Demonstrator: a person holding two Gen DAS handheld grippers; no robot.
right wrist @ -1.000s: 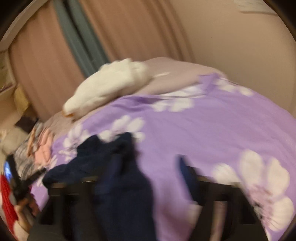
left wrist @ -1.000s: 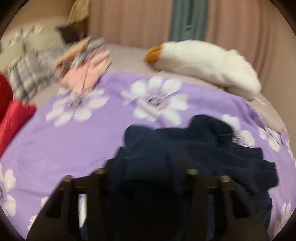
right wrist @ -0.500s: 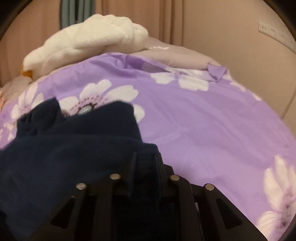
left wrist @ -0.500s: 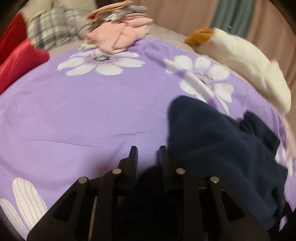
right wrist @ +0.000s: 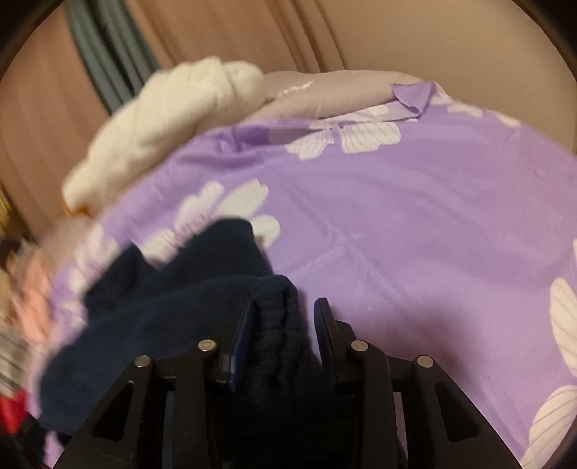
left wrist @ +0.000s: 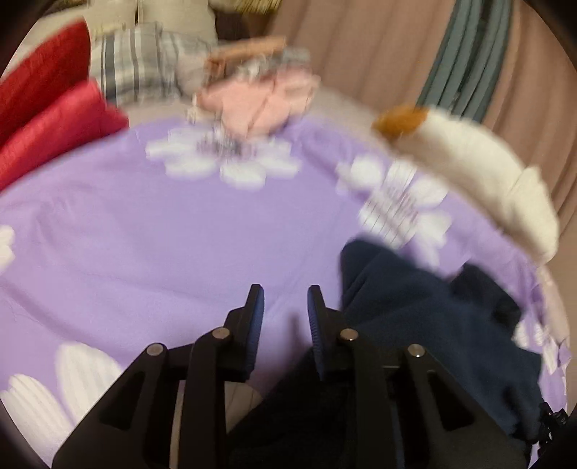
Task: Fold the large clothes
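Note:
A dark navy garment [left wrist: 425,317] lies crumpled on the purple flowered bedspread [left wrist: 162,245]. My left gripper [left wrist: 285,299] is open with nothing between its fingers; the garment lies to its right and under its right side. In the right wrist view the same navy garment [right wrist: 155,310] spreads to the left, and its ribbed hem [right wrist: 277,324] sits between the fingers of my right gripper [right wrist: 285,306]. The right jaws stand apart, with a gap beside the right finger.
A white plush pillow [left wrist: 479,173] with an orange end lies at the far side, also in the right wrist view [right wrist: 173,119]. Pink clothes [left wrist: 259,97], a plaid cloth [left wrist: 140,68] and red cushions [left wrist: 54,108] sit at the back left. Curtains [right wrist: 230,32] hang behind.
My left gripper has opened and let go of the navy garment, which now lies to its right. My right gripper has opened partly around the ribbed hem. Both views have swung.

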